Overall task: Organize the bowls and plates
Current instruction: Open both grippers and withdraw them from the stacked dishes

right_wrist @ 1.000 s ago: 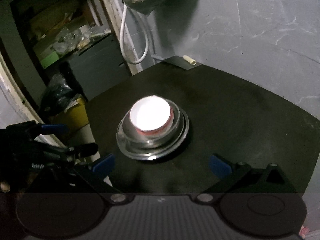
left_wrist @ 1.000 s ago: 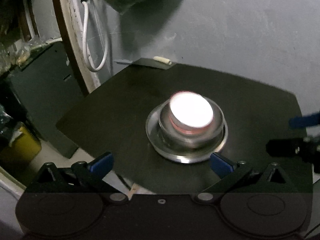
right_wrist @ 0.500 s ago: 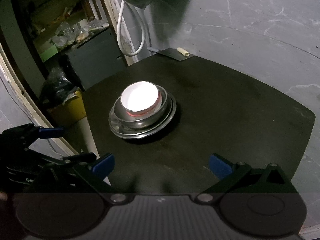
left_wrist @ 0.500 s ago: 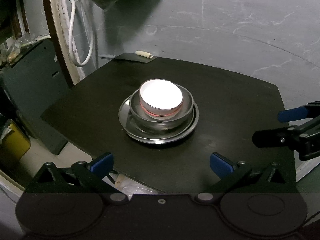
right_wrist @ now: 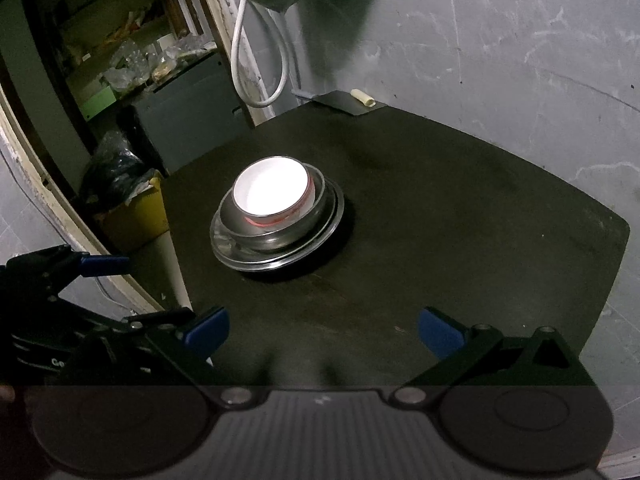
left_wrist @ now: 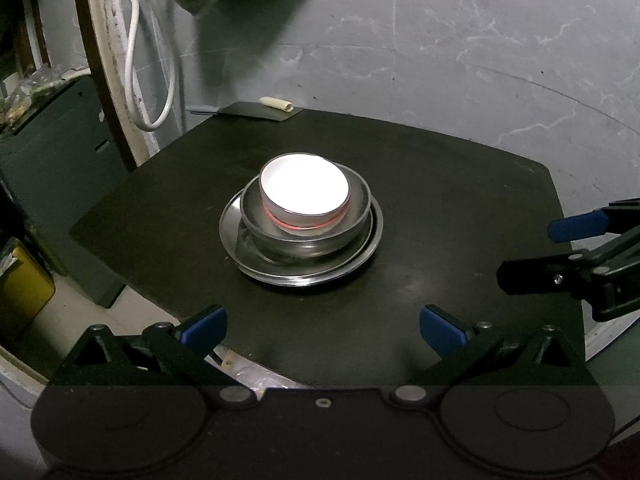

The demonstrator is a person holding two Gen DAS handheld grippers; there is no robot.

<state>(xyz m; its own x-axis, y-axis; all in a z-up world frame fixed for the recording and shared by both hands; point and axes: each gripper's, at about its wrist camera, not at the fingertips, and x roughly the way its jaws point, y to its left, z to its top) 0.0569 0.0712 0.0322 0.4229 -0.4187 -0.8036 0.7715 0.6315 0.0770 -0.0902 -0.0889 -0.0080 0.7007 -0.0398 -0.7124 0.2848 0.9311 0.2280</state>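
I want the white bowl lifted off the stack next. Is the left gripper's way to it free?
Probably yes: the left gripper is open, and only bare black table lies between it and the white bowl.

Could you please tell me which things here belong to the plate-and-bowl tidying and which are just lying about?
Job:
white bowl
steel bowl
steel plate
left gripper, open
right gripper, open

Lying about:
pale roll
white cable
yellow bin
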